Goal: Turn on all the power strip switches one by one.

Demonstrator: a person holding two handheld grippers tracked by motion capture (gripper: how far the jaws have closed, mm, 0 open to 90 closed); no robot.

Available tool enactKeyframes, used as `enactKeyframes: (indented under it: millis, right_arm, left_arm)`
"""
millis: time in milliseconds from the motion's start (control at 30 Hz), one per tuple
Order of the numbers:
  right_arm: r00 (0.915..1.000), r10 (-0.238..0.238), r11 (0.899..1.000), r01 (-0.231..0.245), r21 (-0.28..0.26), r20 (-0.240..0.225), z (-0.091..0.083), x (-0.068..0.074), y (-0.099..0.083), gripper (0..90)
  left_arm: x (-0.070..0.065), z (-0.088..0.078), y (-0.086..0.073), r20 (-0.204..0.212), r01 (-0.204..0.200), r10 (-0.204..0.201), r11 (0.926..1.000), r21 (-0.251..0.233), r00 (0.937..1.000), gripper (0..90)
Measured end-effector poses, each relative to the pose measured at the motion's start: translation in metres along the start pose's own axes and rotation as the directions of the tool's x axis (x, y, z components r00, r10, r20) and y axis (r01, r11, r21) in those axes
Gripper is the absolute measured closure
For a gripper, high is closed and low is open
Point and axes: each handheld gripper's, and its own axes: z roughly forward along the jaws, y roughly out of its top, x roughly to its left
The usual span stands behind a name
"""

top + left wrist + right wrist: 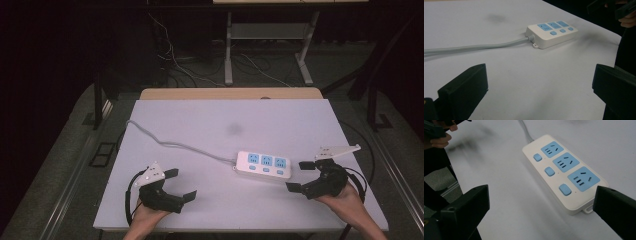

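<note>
One power strip (264,165) lies flat on the white worktop (200,125), and everything else is placed here by it. It is a single white plastic block, oblong with rounded corners and a smooth, slightly glossy shell, and it carries three pale blue socket plates in a row along its top, each with its own set of slots. Beside them run three small blue rounded buttons (549,171), one for each socket. A small mounting tab juts from the end of the strip nearest the right gripper. No brand mark or writing can be read on the shell, though the casing is too small in the high view to be sure of fine print. One grey round cable (170,142) leaves the strip's other end through a ribbed collar and curves away across the worktop toward the far left corner. There are two grippers, both black and blocky, each held in a hand. The right gripper (304,176) sits just beside the strip's tabbed end, its jaws spread wide with nothing between them. The left gripper (180,185) rests well apart from the strip, on the cable's side, and its jaws are likewise spread and hold nothing.
</note>
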Motion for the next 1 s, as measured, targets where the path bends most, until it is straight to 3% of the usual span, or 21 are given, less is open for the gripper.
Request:
enactKeyframes:
  millis: [667, 1000]
  right_arm:
    - [0.9998, -0.010, 0.998, 0.009, 0.068, 0.018, 0.004, -0.024, 0.024, 0.6]
    - [0.9993, -0.032, 0.994, 0.029, 0.105, 0.021, 0.009, -0.026, 0.034, 0.6]
  left_arm:
    - [0.000, 0.000, 0.000, 0.000, 0.002, -0.002, 1.0000, 0.000, 1.0000, 0.0]
    - [0.000, 0.001, 0.000, 0.002, 0.001, -0.001, 1.0000, 0.003, 1.0000, 0.0]
